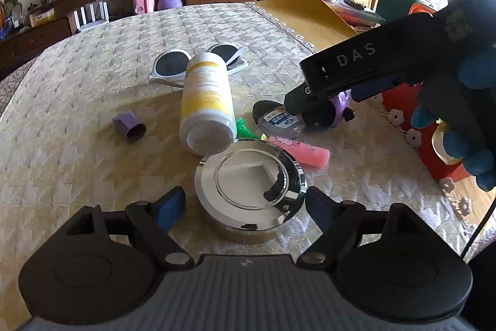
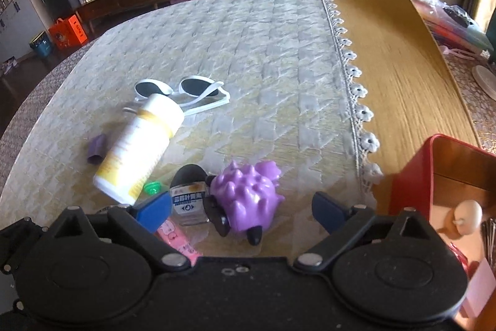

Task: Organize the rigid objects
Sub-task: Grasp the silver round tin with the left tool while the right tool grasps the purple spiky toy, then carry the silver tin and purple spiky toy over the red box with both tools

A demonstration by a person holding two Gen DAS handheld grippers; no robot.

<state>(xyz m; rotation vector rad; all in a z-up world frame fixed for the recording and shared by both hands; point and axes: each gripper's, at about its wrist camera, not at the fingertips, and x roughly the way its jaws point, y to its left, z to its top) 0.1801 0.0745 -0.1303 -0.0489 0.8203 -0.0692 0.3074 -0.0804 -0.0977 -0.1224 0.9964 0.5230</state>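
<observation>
The white bottle (image 1: 207,101) with yellow bands lay on its side on the quilted, cream-coloured table (image 1: 77,101), its long axis running from the flat base nearest the left camera away toward the white-framed sunglasses (image 1: 198,61), which its far end overlapped. A smooth plastic cylinder, it looked matte beside the round tin (image 1: 249,191) in front of it, whose mirror-bright lid reflected the room. That tin sat between the blue pads of the left tool (image 1: 245,205), which stood wide apart on either side without pressing on it.

A small purple faceted cap (image 1: 130,126) lay on its side left of the bottle. To the right lay a green plastic piece (image 1: 245,126), a clear little bottle with a blue label (image 1: 280,121), and a pink tube (image 1: 299,151) stretched out toward the right.

The right tool (image 2: 245,211) was spread wide too, holding nothing; between and just beyond its pads sat a knobbly purple toy (image 2: 248,194) with black wheels, touching the labelled bottle. A red box (image 2: 412,176) stood open at the right, on bare wood beyond the table cover's lace edge.
</observation>
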